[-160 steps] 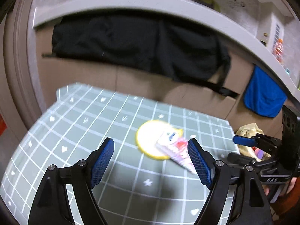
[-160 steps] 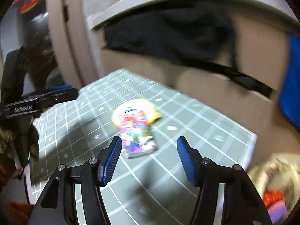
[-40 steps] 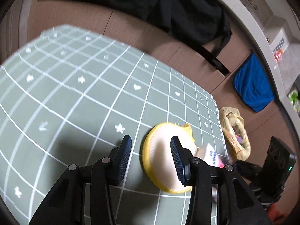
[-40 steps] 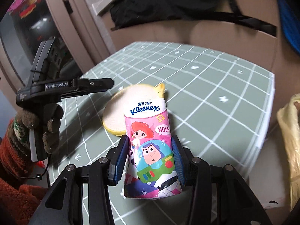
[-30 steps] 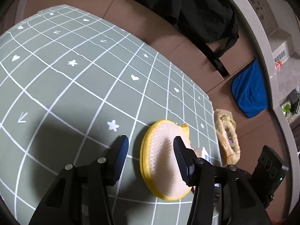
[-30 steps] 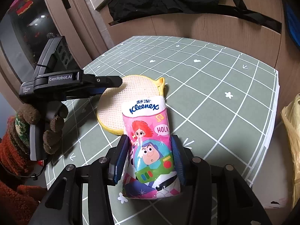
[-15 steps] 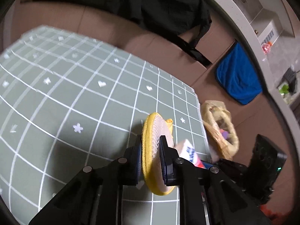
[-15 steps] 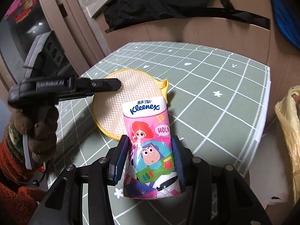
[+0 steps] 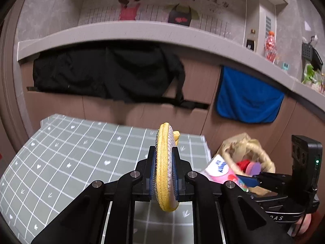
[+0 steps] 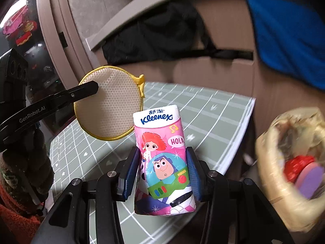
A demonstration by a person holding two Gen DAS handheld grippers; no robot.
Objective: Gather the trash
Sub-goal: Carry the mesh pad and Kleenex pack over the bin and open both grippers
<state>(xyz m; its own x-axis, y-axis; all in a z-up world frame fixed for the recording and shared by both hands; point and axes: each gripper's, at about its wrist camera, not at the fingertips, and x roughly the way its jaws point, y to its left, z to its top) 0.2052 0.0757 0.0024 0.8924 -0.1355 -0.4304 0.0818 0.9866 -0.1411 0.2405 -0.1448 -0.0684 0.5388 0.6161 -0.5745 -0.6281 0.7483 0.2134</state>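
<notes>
I hold both items clear above the gridded mat (image 9: 71,154), ready to carry to the yellow trash bag (image 10: 284,162), which sits just off the mat's right edge. My left gripper (image 9: 164,174) is clamped on the round yellow-rimmed mesh pad (image 9: 165,162), edge-on, so it hangs flat. My right gripper (image 10: 162,172) squeezes the pink tissue pack (image 10: 162,158) by its sides, nearer the bag, so I judge it goes in first.

My yellow-rimmed cream mesh pad (image 10: 110,101), pink cartoon-print tissue pack (image 10: 162,158), grey-green bench (image 9: 81,152) with white grid, blue cloth (image 9: 247,99), black fingers (image 9: 151,162).
</notes>
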